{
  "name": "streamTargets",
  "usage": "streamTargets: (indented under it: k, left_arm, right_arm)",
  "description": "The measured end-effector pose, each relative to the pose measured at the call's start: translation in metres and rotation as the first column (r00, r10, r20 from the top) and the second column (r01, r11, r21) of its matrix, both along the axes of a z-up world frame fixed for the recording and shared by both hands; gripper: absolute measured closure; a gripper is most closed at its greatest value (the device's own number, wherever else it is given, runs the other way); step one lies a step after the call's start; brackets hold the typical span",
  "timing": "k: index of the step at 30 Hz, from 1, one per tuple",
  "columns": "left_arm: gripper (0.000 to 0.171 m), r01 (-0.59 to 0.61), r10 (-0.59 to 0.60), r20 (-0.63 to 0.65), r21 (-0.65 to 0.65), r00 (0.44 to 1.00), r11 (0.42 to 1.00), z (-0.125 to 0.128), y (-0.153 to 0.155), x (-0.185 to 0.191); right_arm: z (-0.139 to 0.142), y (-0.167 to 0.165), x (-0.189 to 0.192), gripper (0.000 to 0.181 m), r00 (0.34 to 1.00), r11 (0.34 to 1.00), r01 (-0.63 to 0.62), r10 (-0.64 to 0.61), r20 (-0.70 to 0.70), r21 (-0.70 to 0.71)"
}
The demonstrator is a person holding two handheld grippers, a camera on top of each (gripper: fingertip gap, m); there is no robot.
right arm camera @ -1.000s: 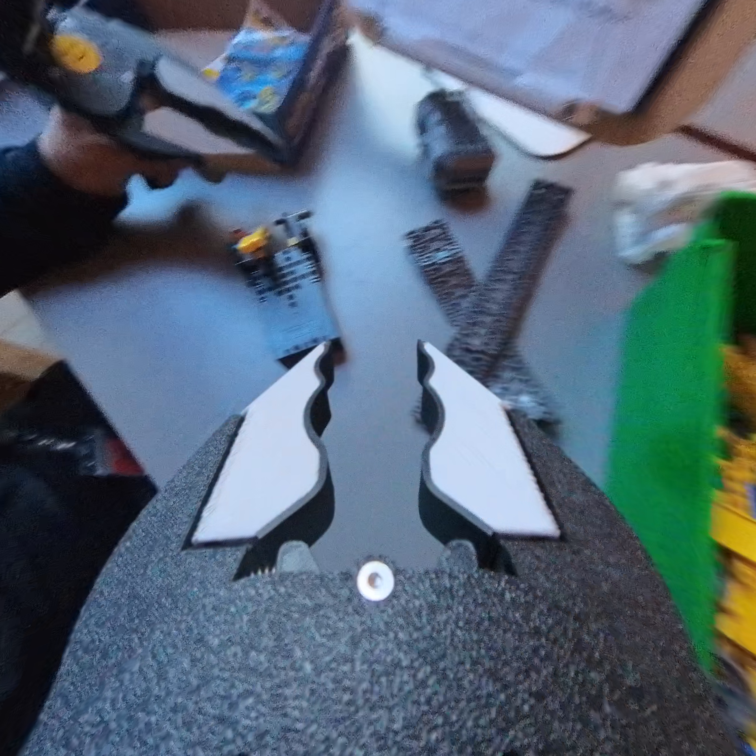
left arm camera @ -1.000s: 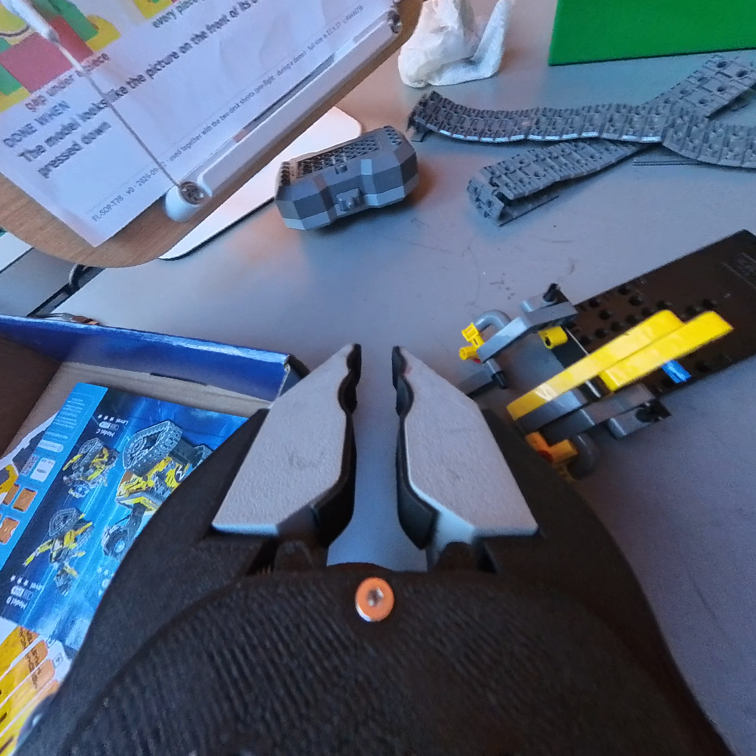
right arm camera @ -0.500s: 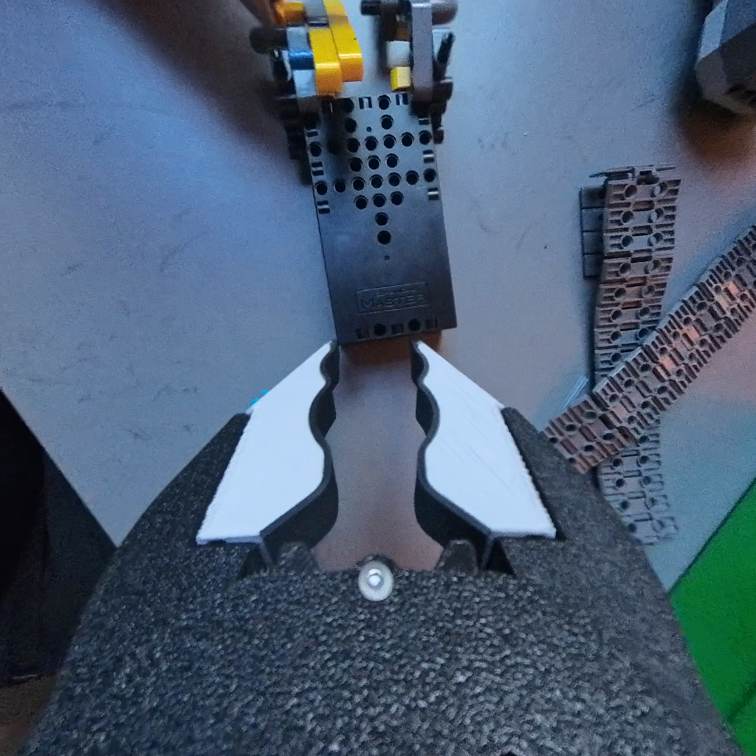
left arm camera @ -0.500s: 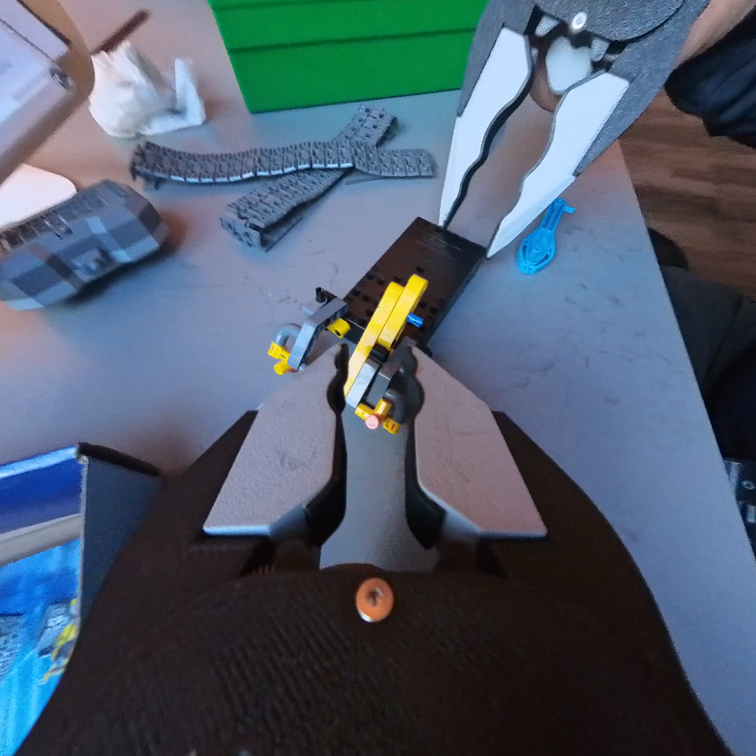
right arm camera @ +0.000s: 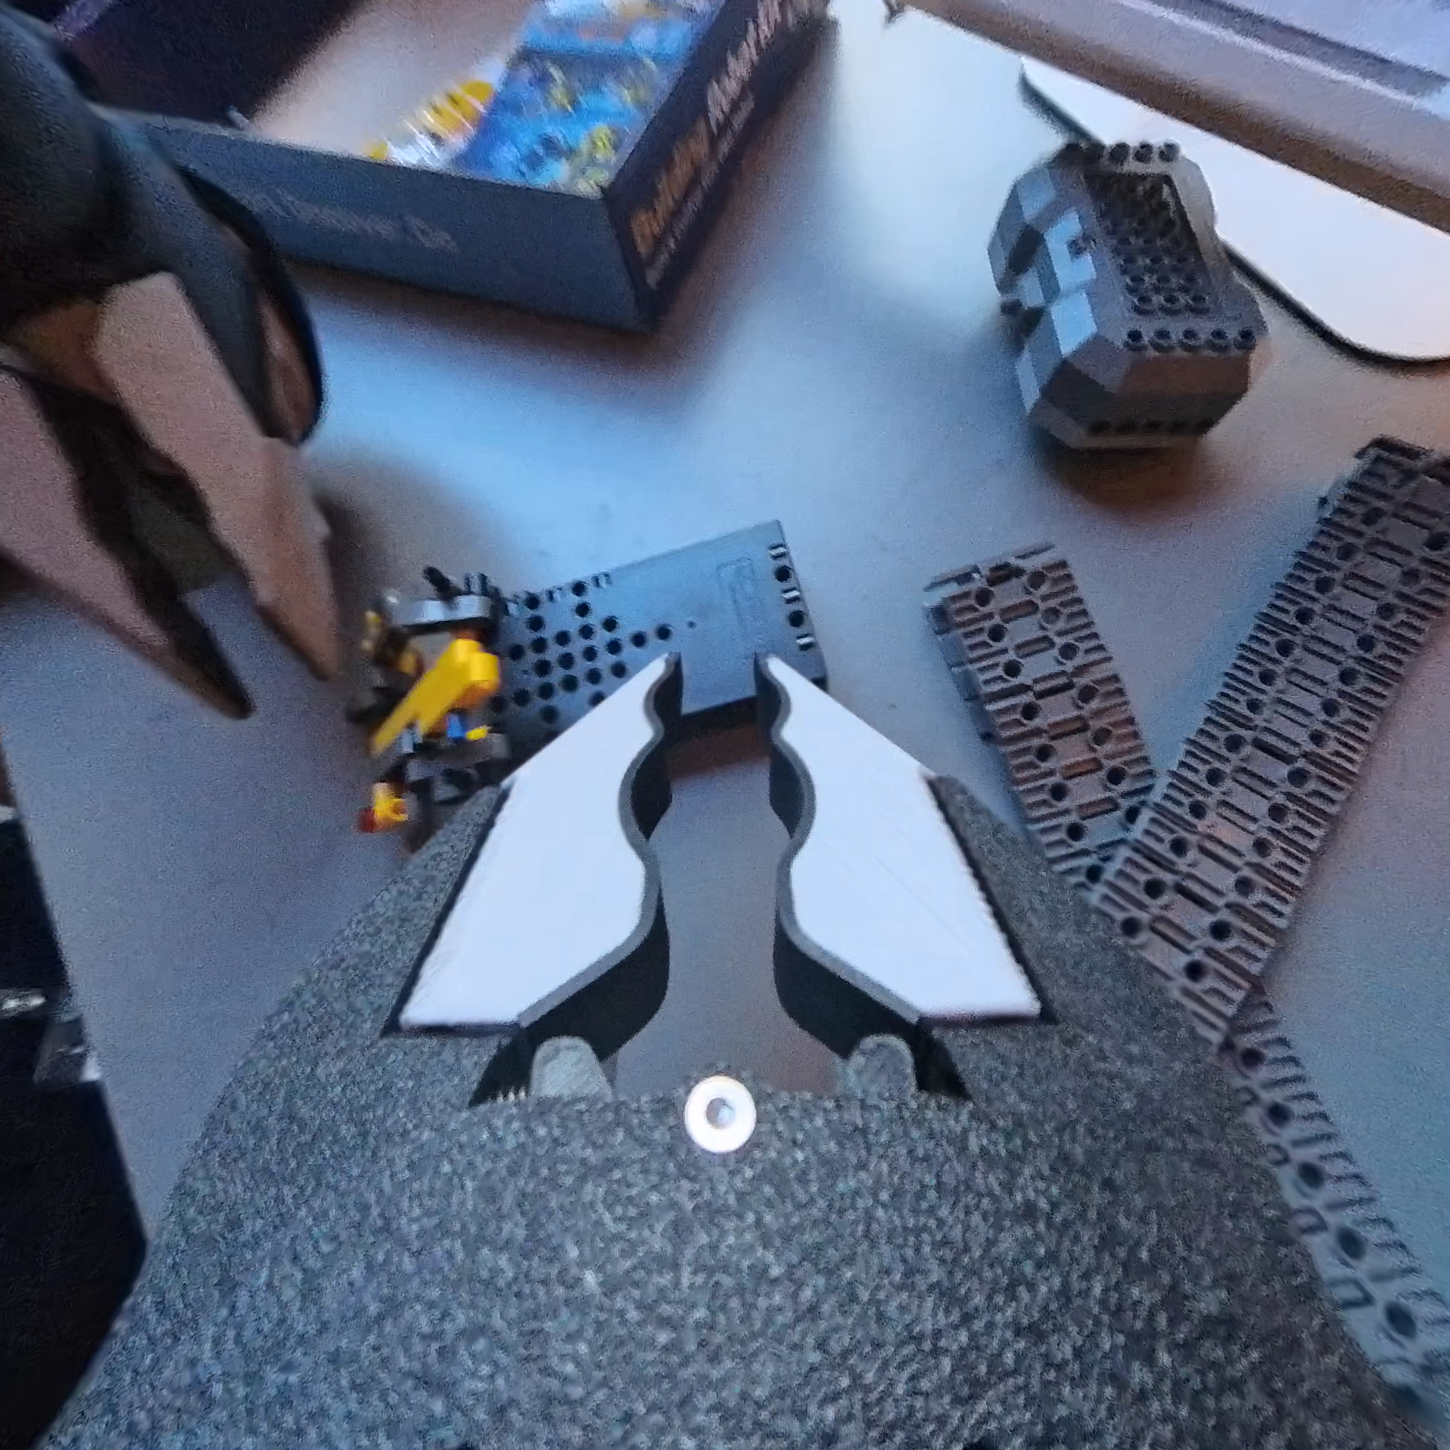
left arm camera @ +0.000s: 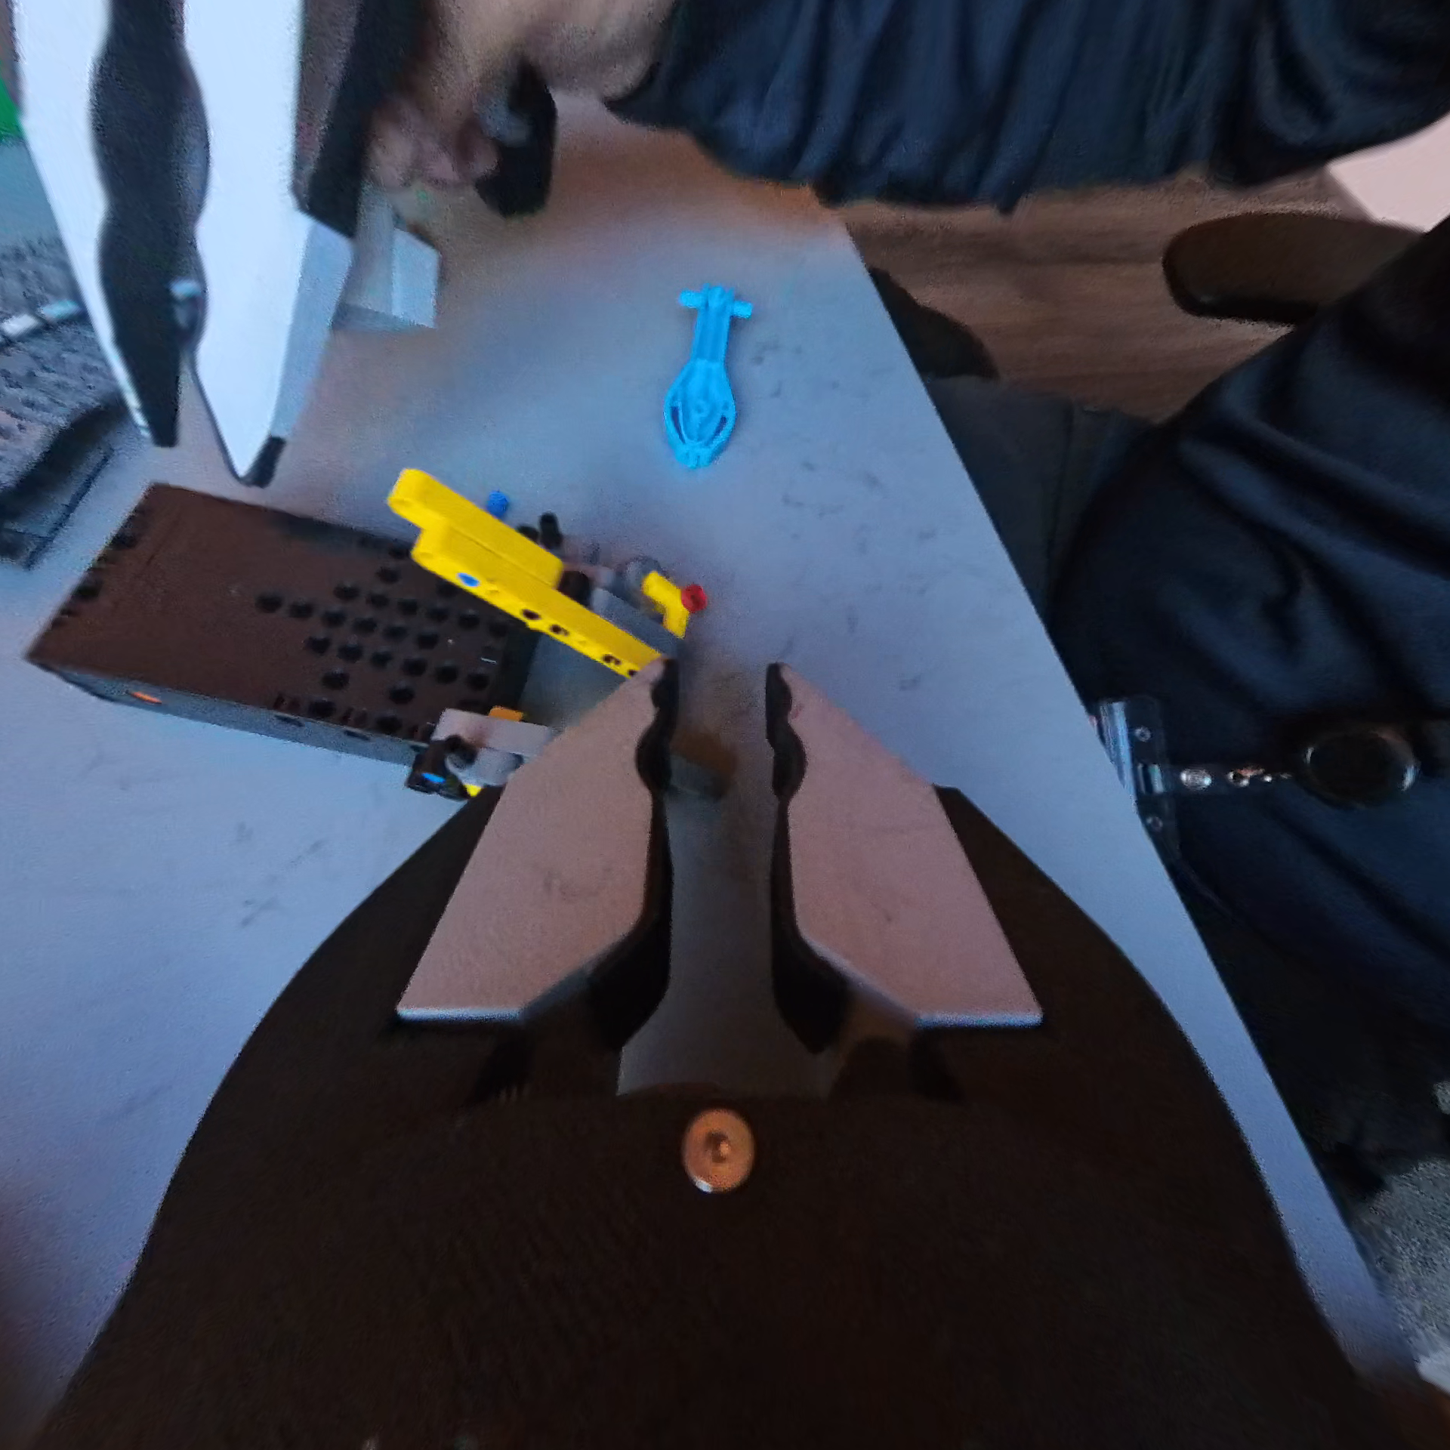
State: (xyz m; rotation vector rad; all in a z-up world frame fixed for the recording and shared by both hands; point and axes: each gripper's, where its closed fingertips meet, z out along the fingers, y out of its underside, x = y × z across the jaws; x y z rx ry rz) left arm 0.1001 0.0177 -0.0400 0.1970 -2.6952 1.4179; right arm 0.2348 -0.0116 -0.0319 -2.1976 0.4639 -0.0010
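A black perforated plate [left arm camera: 259, 620] with yellow beams [left arm camera: 510, 573] and grey parts at one end lies on the grey table [left arm camera: 196, 847]. My left gripper [left arm camera: 718, 675] is open and empty, with its left fingertip just beside the yellow-beam end. My right gripper [right arm camera: 718, 667] is open, its tips over the plate's [right arm camera: 706, 604] bare end, and nothing shows gripped. The left gripper [right arm camera: 243, 588] shows in the right wrist view beside the yellow beam [right arm camera: 439, 690]. The right gripper's white fingers [left arm camera: 259, 235] show at the upper left of the left wrist view.
A small blue tool [left arm camera: 701, 384] lies near the table's edge. Grey track strips [right arm camera: 1177, 745] cross to the right of the plate. A grey block [right arm camera: 1122, 298] and a blue box [right arm camera: 471, 220] sit farther back. The person's dark clothing [left arm camera: 1255, 628] is beyond the edge. The grey block [right arm camera: 1122, 298] sits 15 cm or so from the ends of my right fingers.
My left gripper has come off the model's yellow end and now sits beside it, turned toward the table's edge. My right gripper has swung round the plate's bare end. Both stay open.
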Motion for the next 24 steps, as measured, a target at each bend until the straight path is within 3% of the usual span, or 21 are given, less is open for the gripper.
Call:
streamTargets:
  k: [4,10,14,19,24]
  left_arm:
    - [0.153,-0.137,0.14,0.024,-0.094,0.99,0.986,0.02,0.007,0.027]
    - [0.152,-0.296,0.295,-0.025,-0.129,0.955,0.946,0.023,0.01,0.055]
    - [0.149,-0.284,0.282,-0.039,-0.121,0.959,0.951,0.017,0.002,0.053]
    - [0.147,-0.231,0.227,-0.056,-0.095,0.972,0.968,0.009,-0.007,0.044]
    - [0.156,-0.207,0.206,-0.026,-0.09,0.978,0.974,0.007,-0.009,0.04]
  right_arm:
    - [0.018,0.006,-0.026,0.162,0.993,0.986,-0.061,0.076,-0.091,0.152]
    - [0.009,0.014,-0.064,0.156,0.952,0.971,-0.139,0.185,-0.243,0.196]
    - [0.004,0.023,-0.077,0.175,0.943,0.959,-0.207,0.248,-0.221,0.195]
    - [0.017,0.034,-0.089,0.175,0.919,0.917,-0.301,0.352,-0.176,0.262]
    - [0.023,0.03,-0.088,0.181,0.923,0.908,-0.31,0.359,-0.141,0.282]
